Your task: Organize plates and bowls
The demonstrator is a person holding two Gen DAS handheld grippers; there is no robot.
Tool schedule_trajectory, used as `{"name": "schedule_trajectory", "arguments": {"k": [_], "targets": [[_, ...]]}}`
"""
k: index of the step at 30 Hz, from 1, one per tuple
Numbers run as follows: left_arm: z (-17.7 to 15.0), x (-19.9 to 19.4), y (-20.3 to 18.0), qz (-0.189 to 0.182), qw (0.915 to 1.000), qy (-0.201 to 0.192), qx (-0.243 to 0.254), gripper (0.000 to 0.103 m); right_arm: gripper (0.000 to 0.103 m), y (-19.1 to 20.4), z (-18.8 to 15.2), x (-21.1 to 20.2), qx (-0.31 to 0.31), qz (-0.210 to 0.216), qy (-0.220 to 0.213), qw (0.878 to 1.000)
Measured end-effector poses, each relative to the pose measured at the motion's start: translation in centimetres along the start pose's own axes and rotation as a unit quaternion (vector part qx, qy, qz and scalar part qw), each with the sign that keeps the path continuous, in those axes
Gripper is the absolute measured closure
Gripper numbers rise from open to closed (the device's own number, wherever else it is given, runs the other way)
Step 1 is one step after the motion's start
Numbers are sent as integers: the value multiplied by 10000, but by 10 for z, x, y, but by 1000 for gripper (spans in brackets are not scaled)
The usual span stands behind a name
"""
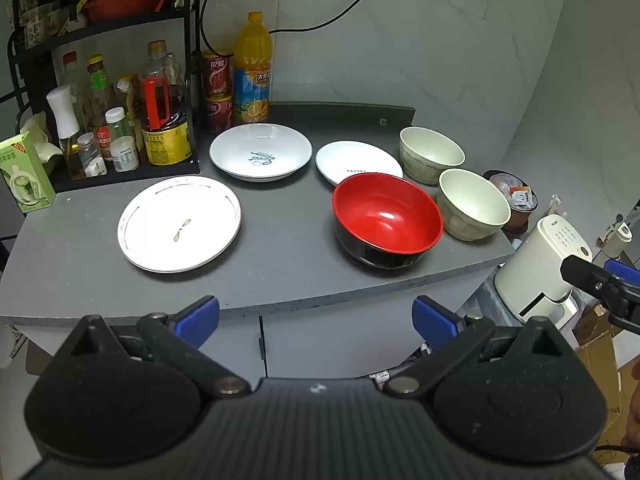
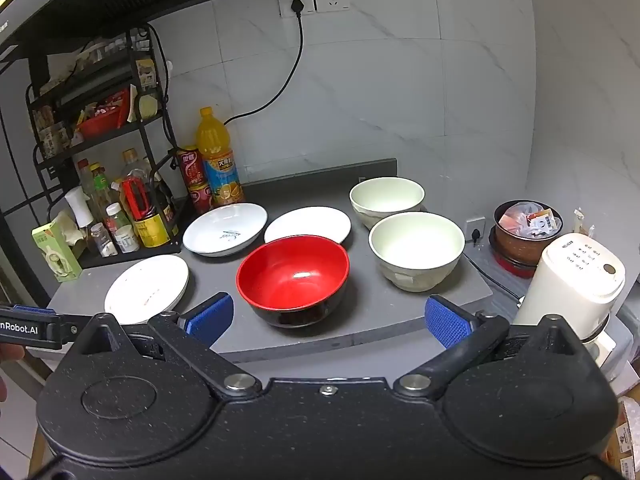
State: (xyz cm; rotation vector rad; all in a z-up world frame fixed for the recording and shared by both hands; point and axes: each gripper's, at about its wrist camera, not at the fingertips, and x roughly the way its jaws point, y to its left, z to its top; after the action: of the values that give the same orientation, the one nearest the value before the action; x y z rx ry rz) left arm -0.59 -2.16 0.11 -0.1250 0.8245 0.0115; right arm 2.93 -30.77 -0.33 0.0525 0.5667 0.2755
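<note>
Both grippers, left [image 1: 316, 320] and right [image 2: 328, 320], spread wide, empty, short of grey countertop [image 1: 280, 264]. Glossy red-and-black bowl [image 2: 294, 278] front-centre; three white plates left of it, two cream bowls right.

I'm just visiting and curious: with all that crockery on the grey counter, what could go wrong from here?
1. The near cream ceramic bowl sits close to the counter's right edge; a nudge might tip it off.
2. The red-and-black lacquer bowl overlaps the small white plate, so lifting either could disturb the other.
</note>
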Motion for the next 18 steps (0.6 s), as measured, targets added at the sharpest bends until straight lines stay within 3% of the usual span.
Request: {"name": "schedule_trajectory", "arguments": {"k": [18], "targets": [[-5,-3,0,35,10000,19,-79,1,0,3,2,1,37,43,35,10000]]}}
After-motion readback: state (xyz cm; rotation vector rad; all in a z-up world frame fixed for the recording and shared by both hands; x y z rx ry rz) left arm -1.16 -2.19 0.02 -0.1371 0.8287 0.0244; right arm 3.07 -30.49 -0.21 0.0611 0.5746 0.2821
